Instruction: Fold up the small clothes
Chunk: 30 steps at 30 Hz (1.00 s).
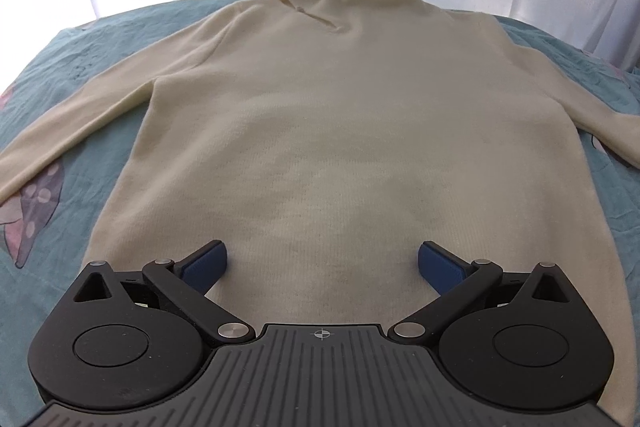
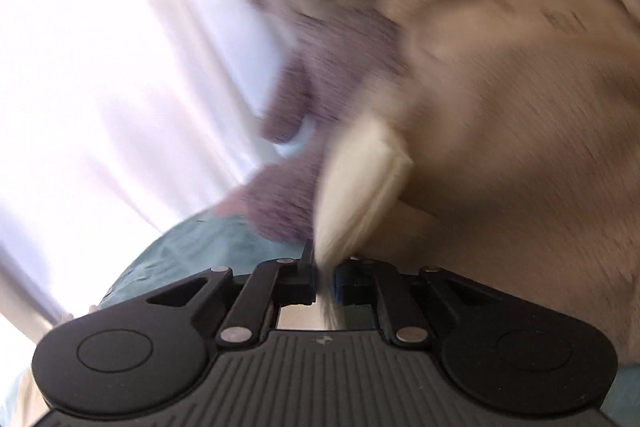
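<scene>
Our left gripper [image 1: 322, 261] hangs wide open over the hem of the cream sweater [image 1: 320, 131], spread flat on the teal bedspread [image 1: 56, 227], sleeves toward both side edges. Our right gripper [image 2: 325, 281] clenches a cream fabric edge [image 2: 360, 187]; beyond lies a blurred purple knit [image 2: 320, 27].

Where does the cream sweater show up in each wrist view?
Left wrist: cream sweater lies flat across the centre, collar at the far end.
Right wrist: blurred, filling the right side, an edge pinched in the right tool.
Shared landmark: teal bedsheet.
</scene>
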Available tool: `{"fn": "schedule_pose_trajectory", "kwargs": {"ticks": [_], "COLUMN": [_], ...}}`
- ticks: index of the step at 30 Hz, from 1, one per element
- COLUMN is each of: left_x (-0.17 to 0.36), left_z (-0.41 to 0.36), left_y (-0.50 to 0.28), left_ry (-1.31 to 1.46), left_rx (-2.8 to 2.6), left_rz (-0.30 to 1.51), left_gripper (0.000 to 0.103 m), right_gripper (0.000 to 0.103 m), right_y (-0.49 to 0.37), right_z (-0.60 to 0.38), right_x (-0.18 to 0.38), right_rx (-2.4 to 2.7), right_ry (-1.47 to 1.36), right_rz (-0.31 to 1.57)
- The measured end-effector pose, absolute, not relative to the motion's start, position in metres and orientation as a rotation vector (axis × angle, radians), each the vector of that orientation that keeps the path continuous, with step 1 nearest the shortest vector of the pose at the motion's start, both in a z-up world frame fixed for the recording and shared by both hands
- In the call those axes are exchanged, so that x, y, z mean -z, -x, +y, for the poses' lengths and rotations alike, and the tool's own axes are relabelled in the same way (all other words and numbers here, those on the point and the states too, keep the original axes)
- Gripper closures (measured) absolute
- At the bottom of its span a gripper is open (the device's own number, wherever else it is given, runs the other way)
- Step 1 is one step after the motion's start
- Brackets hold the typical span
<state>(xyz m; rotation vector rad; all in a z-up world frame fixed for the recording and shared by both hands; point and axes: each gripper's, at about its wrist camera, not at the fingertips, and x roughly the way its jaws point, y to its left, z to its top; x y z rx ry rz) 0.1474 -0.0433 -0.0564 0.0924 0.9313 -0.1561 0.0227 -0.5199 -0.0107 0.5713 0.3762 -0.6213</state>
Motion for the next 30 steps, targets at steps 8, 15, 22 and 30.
{"fn": "schedule_pose_trajectory", "kwargs": {"ticks": [8, 15, 22, 30], "left_x": [0.004, -0.003, 0.044, 0.072], "left_z": [-0.049, -0.063, -0.099, -0.114], "left_y": [-0.175, -0.235, -0.268, -0.281], "left_ry": [0.029, 0.219, 0.342, 0.415], "left_rx": [0.33, 0.58, 0.699, 0.723], "left_rz": [0.781, 0.835, 1.052, 1.181], "left_gripper": [0.0, 0.0, 0.003, 0.041], "right_gripper": [0.095, 0.085, 0.082, 0.077], "right_y": [-0.113, -0.132, -0.105, -0.09], "right_z": [-0.337, -0.278, -0.328, -0.341], "right_x": [-0.029, 0.021, 0.037, 0.046], "right_rx": [0.075, -0.078, 0.034, 0.051], "right_ry": [-0.109, -0.143, -0.394, -0.484], "right_rz": [0.423, 0.661, 0.7, 0.704]}}
